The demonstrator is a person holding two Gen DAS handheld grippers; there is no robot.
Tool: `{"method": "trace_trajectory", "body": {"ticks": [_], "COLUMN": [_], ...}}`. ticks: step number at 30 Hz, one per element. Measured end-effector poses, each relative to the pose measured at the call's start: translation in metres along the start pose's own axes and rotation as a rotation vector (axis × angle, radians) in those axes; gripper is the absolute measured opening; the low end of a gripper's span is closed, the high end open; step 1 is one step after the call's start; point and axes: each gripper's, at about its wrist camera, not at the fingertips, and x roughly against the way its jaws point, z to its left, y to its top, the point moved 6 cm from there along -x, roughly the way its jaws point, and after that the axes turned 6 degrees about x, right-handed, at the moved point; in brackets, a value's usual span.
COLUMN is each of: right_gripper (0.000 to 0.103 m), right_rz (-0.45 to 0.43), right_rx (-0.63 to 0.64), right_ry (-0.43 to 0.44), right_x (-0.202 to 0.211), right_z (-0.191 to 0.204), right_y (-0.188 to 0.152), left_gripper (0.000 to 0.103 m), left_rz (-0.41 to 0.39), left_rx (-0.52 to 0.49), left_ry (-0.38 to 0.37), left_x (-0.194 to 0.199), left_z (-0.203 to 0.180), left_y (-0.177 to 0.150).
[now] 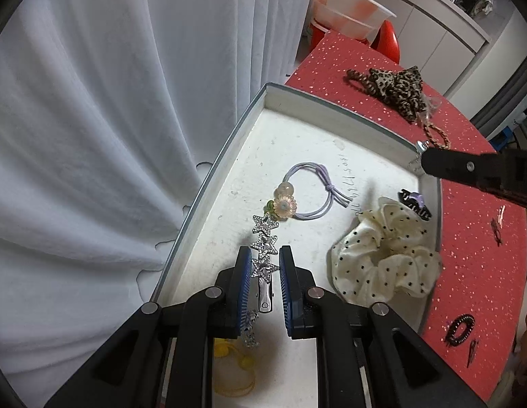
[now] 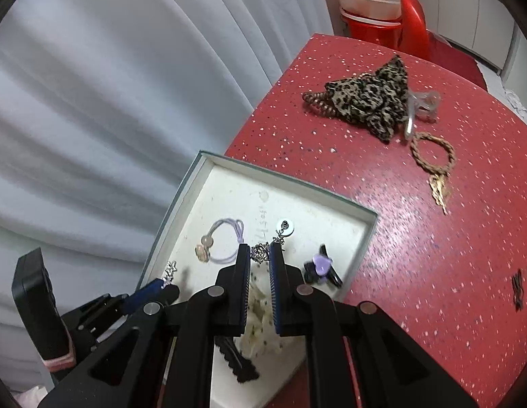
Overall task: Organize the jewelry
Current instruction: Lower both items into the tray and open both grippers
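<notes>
Jewelry risks snagging: left gripper (image 1: 262, 265) clamps the star clip (image 1: 263, 244); right gripper (image 2: 260, 258), at three o'clock, pinches a chain earring (image 2: 280, 234) over the box (image 2: 331, 200).

We see the yellow hair tie (image 1: 234, 370) partly hidden behind the left gripper (image 1: 262, 265); the polka-dot scrunchie (image 2: 258, 319) lies mostly behind the right gripper (image 2: 260, 258); handwriting (image 2: 261, 227) in the box stays illegible.

A white pleated curtain (image 1: 93, 119) hangs behind the red speckled bench (image 2: 416, 238); pale cabinets (image 1: 426, 23) line the far wall.
</notes>
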Motion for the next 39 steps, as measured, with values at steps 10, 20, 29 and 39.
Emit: {"method": "trace_trajectory", "body": {"ticks": [10,20,29,39], "right_gripper": [0.012,0.012,0.012,0.033], "right_rz": [0.025,0.061,0.07,0.085], "right_rx": [-0.012,-0.04,-0.027,-0.046], "right_ry": [0.049,0.032,0.011,0.066], "right_x": [-0.034,-0.067,-0.077,-0.07], "right_z": [-0.005,-0.013,-0.016,-0.019], "right_y": [0.009,0.001,-0.004,-0.002], "left_gripper": [0.018,0.018,0.018,0.019], "left_rz": [0.017,0.007,0.006,0.013], "left_rx": [-0.005,-0.012,-0.024,-0.032], "left_ry": [0.017,0.032,0.049,0.086], "left_x": [-0.02,-0.028,-0.029,-0.031], "left_z": [-0.003,-0.004,-0.009,-0.017], "left_y": [-0.003,-0.007,-0.007,-0.006]}}
